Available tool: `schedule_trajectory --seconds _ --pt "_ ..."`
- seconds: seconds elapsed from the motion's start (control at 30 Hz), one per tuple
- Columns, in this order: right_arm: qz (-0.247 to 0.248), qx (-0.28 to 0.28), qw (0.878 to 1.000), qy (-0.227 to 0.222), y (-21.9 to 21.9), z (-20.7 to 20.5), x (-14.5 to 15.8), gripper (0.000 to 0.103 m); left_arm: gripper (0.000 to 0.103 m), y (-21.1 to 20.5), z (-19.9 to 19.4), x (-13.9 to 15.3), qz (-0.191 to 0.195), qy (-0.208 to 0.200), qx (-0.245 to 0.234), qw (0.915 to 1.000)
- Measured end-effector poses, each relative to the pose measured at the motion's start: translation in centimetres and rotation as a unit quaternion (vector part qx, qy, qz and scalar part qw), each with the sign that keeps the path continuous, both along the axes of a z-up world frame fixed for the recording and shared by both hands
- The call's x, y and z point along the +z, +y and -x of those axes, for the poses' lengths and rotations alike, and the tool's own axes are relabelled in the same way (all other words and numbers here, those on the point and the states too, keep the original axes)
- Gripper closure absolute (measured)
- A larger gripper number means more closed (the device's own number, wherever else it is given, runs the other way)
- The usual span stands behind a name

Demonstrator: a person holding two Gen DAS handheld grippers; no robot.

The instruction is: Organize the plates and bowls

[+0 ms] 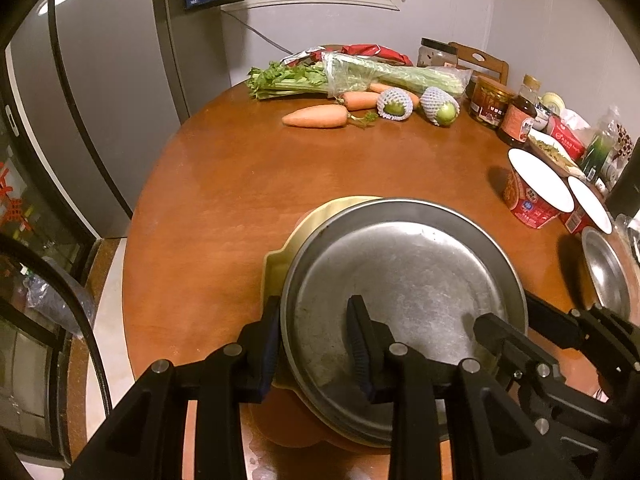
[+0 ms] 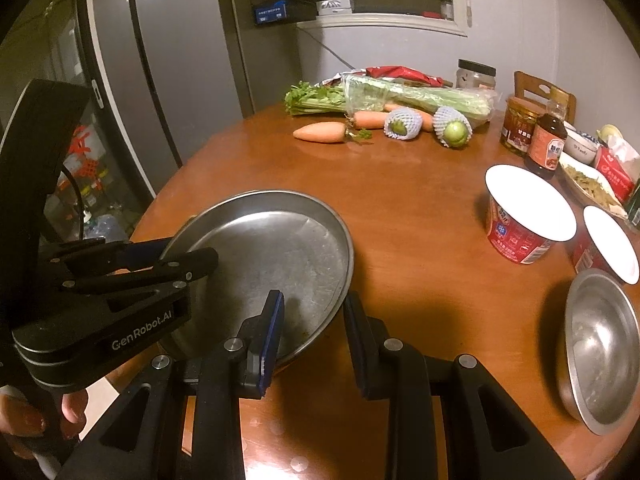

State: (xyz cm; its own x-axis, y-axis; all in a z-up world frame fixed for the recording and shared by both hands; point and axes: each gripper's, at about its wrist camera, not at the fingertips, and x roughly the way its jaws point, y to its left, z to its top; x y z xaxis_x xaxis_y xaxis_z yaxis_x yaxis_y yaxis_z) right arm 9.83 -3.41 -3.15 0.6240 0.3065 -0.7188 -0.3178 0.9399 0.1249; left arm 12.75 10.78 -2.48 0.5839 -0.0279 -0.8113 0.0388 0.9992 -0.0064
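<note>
A round steel plate (image 1: 404, 264) (image 2: 276, 248) rests on a yellow plate (image 1: 280, 258), with an orange one (image 1: 280, 416) showing beneath, at the table's near edge. My left gripper (image 1: 316, 304) (image 2: 182, 250) is shut on the plate's near-left rim, one finger inside and one outside. On the opposite rim my right gripper (image 2: 312, 298) (image 1: 506, 312) is shut on it the same way. A steel bowl (image 2: 600, 352) (image 1: 604, 272) stands apart to the right.
Two red noodle cups (image 2: 528, 216) stand right of the plate on the round wooden table (image 2: 420, 208). Carrots (image 2: 320, 132), celery, netted fruit, jars and bottles line the far side. A fridge (image 2: 168, 80) stands left. A hand (image 2: 24, 424) holds the left gripper.
</note>
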Motion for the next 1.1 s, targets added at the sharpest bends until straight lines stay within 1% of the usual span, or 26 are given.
schedule_trajectory --seconds 0.2,0.3,0.33,0.43,0.5,0.6,0.73,0.8,0.87,1.0,1.1 --pt "-0.004 0.002 1.0 0.0 0.1 -0.1 0.1 0.07 0.067 0.6 0.4 0.8 0.015 -0.01 0.0 0.9998" --pt "-0.005 0.003 1.0 0.003 0.1 -0.1 0.0 0.07 0.067 0.7 0.6 1.2 0.017 -0.014 -0.001 0.9998" --pt "-0.006 0.004 1.0 0.003 0.1 -0.1 0.0 0.07 0.066 0.8 0.7 1.3 0.016 -0.015 0.0 0.9998" --pt "-0.007 0.004 1.0 0.002 0.0 -0.1 0.1 0.07 0.059 0.9 1.0 1.7 0.01 -0.021 0.006 0.9997" --pt "-0.009 0.003 1.0 0.002 -0.1 -0.2 0.2 0.068 0.059 1.1 1.3 2.2 0.01 -0.028 0.008 0.9995" --pt "-0.018 0.003 1.0 0.005 -0.4 -0.2 0.4 0.068 0.058 1.5 1.8 2.8 0.016 -0.034 0.01 0.9992" --pt "-0.021 0.0 1.0 0.002 -0.8 0.0 0.7 0.067 0.054 2.5 2.6 3.3 0.027 -0.034 0.025 0.9987" --pt "-0.024 -0.002 1.0 0.0 -1.0 0.0 1.0 0.066 0.052 2.9 3.0 3.3 0.024 -0.035 0.039 0.9984" --pt "-0.024 -0.004 1.0 -0.001 -1.2 0.1 1.2 0.066 0.045 3.3 3.6 3.2 0.022 -0.033 0.05 0.9979" --pt "-0.024 -0.008 1.0 -0.003 -1.7 0.0 1.4 0.064 0.044 3.9 4.6 2.0 0.037 -0.013 0.063 0.9973" --pt "-0.024 -0.01 1.0 -0.002 -1.9 -0.1 1.4 0.063 0.044 4.3 5.4 1.4 0.046 -0.007 0.071 0.9964"
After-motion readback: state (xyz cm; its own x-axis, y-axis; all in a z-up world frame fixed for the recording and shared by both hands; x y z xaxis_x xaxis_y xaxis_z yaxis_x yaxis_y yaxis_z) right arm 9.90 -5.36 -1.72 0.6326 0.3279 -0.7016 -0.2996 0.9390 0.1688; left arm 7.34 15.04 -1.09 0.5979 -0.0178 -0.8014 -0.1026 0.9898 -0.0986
